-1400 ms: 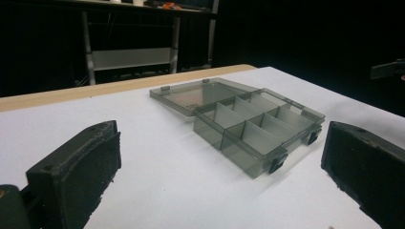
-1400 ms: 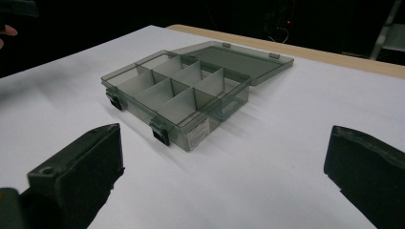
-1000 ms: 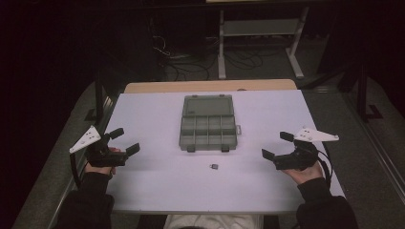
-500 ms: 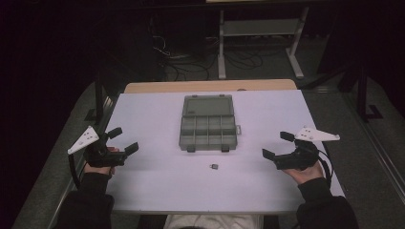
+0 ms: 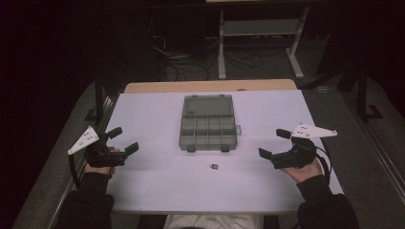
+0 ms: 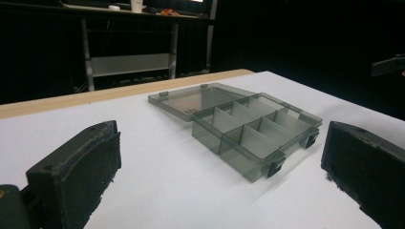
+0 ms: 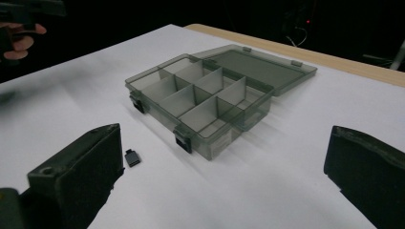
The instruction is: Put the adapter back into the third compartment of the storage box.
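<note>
A grey see-through compartment box (image 5: 208, 129) lies in the middle of the white table (image 5: 153, 119), its lid (image 5: 208, 105) folded flat on the far side. All its compartments (image 7: 200, 100) look bare. A small black piece (image 5: 214, 166) rests on the table just in front of the box (image 6: 258, 129), and shows near my right gripper's left jaw (image 7: 132, 158). My left gripper (image 5: 125, 139) hovers at the table's left side, open and holding nothing (image 6: 222, 167). My right gripper (image 5: 273, 143) is at the right side, also open with nothing between its jaws (image 7: 222, 171).
A wooden strip (image 5: 210, 86) runs along the table's far edge. Behind it on the dark floor are a metal shelf frame (image 5: 258, 28) and loose cables (image 5: 191, 62). Bare tabletop surrounds the box on both sides.
</note>
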Demonstrator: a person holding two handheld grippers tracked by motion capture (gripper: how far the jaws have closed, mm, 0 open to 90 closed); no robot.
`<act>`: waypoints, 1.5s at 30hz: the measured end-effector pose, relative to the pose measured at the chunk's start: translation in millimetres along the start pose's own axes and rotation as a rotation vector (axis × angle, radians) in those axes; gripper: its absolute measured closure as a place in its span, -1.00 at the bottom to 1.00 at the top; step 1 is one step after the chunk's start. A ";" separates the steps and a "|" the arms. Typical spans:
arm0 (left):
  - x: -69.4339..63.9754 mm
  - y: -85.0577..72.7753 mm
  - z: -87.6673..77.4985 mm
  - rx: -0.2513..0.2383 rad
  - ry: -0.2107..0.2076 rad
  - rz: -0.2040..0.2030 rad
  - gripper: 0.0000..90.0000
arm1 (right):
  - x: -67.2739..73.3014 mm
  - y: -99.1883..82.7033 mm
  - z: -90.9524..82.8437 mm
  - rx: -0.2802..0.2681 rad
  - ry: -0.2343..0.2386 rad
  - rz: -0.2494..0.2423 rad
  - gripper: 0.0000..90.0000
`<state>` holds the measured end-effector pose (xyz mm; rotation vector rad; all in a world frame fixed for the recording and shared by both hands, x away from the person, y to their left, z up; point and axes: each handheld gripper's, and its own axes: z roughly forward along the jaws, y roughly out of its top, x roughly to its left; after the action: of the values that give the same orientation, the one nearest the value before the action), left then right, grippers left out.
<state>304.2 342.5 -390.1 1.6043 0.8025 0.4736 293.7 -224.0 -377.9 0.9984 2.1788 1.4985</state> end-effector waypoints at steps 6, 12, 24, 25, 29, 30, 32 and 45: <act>-0.4 -0.2 0.1 0.004 0.000 0.005 -1.00 | 9.7 14.4 4.4 0.036 0.025 -0.035 -1.00; -0.4 -0.3 -0.3 0.001 -0.001 0.001 -1.00 | 17.5 23.3 12.5 0.061 0.059 -0.065 -1.00; 0.2 -0.7 -0.3 -0.004 -0.009 -0.012 -1.00 | 25.7 28.7 27.1 0.103 0.108 -0.088 -1.00; 0.6 -0.8 -0.6 -0.005 -0.010 -0.015 -1.00 | 25.9 28.7 28.0 0.106 0.111 -0.088 -1.00; 0.5 -0.8 -0.6 -0.007 -0.011 -0.015 -1.00 | 28.3 28.9 34.5 0.127 0.126 -0.098 -1.00; 0.5 -0.8 -0.5 -0.007 -0.013 -0.013 -1.00 | 29.4 29.0 36.1 0.133 0.130 -0.100 -1.00; 0.5 -0.9 -0.4 -0.006 -0.014 -0.012 -1.00 | 31.4 29.3 39.6 0.148 0.137 -0.107 -1.00; -0.1 -1.0 -0.7 -0.007 -0.011 -0.006 -1.00 | 39.7 33.7 62.1 0.205 0.176 -0.139 -1.00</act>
<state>303.4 342.9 -390.9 1.5970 0.7961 0.4624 315.5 -146.6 -367.3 0.7799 2.5111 1.3674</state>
